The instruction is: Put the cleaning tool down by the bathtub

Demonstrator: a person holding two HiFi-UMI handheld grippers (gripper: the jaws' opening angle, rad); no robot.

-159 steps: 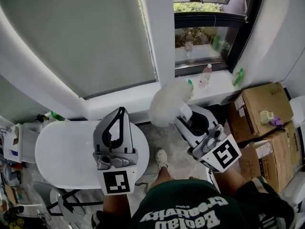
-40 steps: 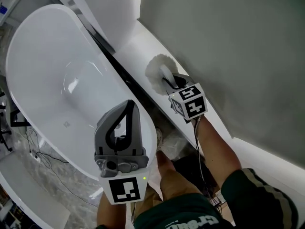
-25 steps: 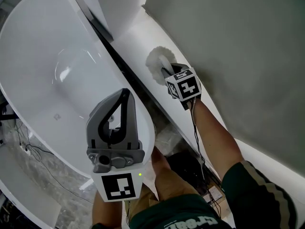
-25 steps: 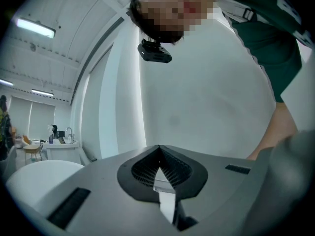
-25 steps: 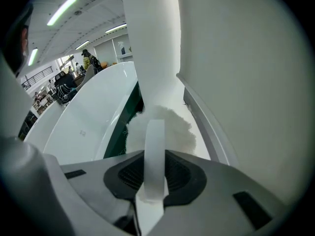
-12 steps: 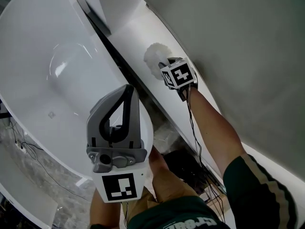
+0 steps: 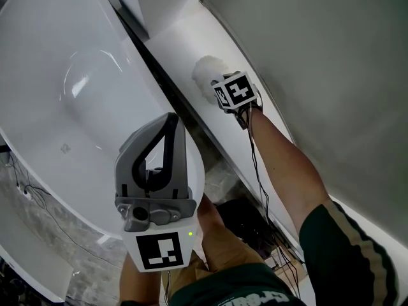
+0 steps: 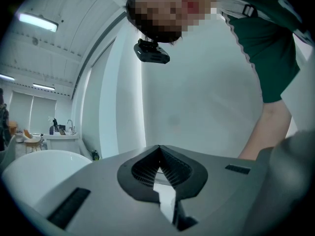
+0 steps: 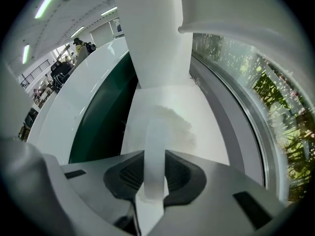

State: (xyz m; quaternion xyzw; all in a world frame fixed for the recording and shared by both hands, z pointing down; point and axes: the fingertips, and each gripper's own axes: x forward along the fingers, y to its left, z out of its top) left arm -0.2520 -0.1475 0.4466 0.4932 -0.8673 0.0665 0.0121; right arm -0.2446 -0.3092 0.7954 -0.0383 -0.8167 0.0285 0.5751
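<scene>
Reaching past the glossy white oval bathtub (image 7: 57, 75), the right claw (image 9: 154, 178) pinches the flat handle of a fluffy white cleaning tool (image 7: 205, 76), its head at or just above the white ledge (image 7: 175, 40) alongside. Only the release appears left. The ledge is narrow, running between a dark gap (image 9: 101, 117) and a grey window frame (image 9: 231, 122). The left claw (image 8: 158, 163), pressed together and empty, hangs clear.

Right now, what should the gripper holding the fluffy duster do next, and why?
Probably ease the duster down onto the white ledge beside the tub before letting go. The right gripper is shut on its handle, and the fluffy head is right over the ledge; touching or not, I can't tell.
</scene>
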